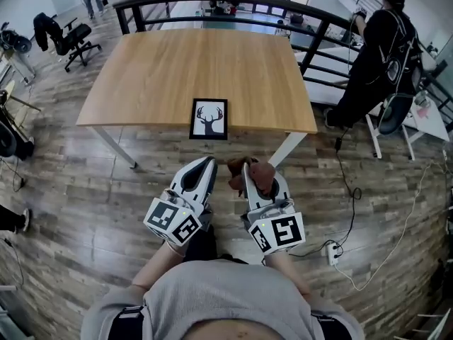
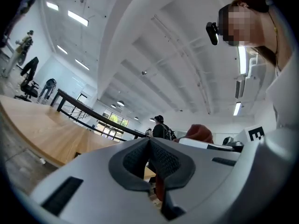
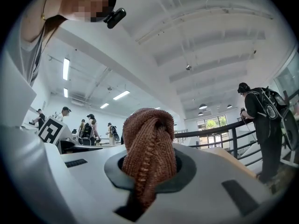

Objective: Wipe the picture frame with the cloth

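Note:
A black picture frame (image 1: 209, 118) with a deer silhouette lies flat near the front edge of the wooden table (image 1: 156, 76). My right gripper (image 1: 249, 173) is shut on a bunched brown knitted cloth (image 1: 259, 176) (image 3: 149, 150), held in the air in front of the table, short of the frame. Beside it on the left, my left gripper (image 1: 207, 167) (image 2: 149, 146) is shut with nothing between its pads. Both grippers are close to my body, off the table.
Black railings (image 1: 212, 6) run behind the table. A person in black (image 1: 379, 55) stands at the right by a white table. Office chairs (image 1: 71, 37) sit at the back left. A cable and power strip (image 1: 333, 252) lie on the wooden floor at the right.

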### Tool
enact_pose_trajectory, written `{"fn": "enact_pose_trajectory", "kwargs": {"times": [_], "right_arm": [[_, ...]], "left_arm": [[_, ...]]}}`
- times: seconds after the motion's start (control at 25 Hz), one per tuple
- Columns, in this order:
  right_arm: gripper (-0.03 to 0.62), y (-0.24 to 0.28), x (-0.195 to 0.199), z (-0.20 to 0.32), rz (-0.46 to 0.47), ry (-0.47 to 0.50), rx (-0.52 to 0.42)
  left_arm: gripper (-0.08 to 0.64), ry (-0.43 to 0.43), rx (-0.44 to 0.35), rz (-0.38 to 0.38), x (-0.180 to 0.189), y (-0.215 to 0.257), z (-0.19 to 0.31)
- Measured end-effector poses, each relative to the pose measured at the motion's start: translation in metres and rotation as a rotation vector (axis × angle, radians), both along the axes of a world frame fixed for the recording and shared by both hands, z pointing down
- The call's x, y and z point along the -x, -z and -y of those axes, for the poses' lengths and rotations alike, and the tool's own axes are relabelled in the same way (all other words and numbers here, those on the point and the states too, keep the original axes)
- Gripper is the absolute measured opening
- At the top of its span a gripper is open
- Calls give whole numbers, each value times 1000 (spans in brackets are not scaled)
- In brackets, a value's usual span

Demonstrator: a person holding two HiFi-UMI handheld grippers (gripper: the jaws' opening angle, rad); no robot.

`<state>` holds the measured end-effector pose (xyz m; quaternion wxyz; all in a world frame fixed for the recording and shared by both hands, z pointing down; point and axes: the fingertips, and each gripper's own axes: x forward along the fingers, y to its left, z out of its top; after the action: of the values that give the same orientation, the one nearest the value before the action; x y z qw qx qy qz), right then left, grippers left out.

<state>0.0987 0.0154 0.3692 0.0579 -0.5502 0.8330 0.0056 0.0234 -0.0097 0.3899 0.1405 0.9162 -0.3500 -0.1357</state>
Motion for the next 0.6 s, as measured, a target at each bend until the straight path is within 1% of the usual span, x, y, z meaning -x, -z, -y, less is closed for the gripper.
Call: {"fn": "enact_pose_trajectory", "kwargs": {"times": [0.12,0.28,0.44,0.6], "right_arm": [[46,-2,2,-42,-4,32,1],[46,7,6,-82,-14,38,-31],[46,17,17,-102,-6,46,-39],[46,21,30,-113,-27,42,-34]], "left_arm": [[8,46,25,-15,0,-7,-43],[8,100,11,25,7,-5,-83],[8,125,4,41,17,7,-99],[8,103,8,12,19,15,-105]]}}
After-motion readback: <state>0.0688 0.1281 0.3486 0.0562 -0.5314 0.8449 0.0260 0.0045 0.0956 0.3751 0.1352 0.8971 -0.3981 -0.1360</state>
